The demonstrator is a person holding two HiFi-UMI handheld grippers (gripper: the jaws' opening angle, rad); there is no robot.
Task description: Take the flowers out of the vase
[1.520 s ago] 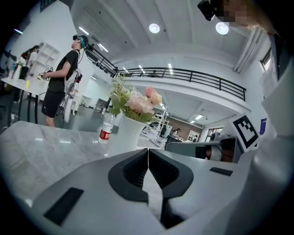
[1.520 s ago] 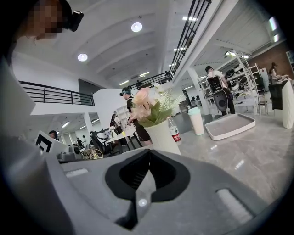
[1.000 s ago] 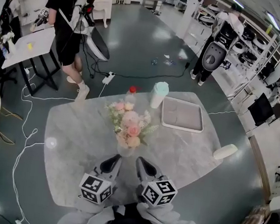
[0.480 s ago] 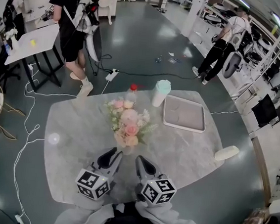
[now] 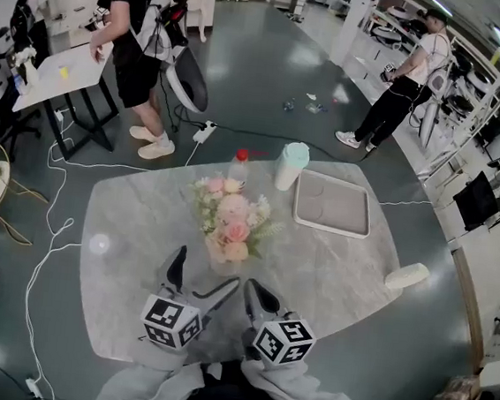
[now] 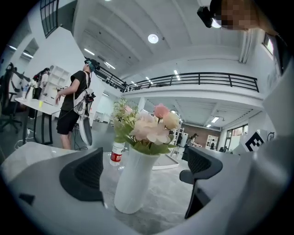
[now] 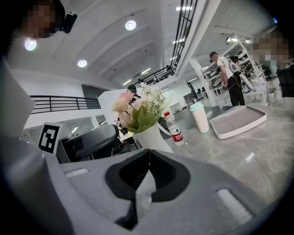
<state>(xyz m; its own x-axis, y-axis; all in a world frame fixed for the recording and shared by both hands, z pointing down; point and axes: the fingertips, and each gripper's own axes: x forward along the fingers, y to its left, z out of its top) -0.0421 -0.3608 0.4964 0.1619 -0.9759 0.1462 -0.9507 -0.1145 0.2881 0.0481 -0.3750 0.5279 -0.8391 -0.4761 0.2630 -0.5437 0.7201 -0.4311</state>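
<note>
0 flowers [image 5: 230,219] out: all sit in the vase [image 6: 133,183], left tongs [image 5: 205,274] just spread wide, vase ahead between them untouched, right tongs [image 7: 147,174] pressed together, empty; all pulling remains.

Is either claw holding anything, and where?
Nothing. The left gripper, whose jaws have just been opening, faces the untouched vase; the right gripper is shut, empty.

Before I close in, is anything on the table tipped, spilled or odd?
Nothing stands out: the vase stands upright with its flowers in, the bottle and cup are upright, the tray lies flat.
</note>
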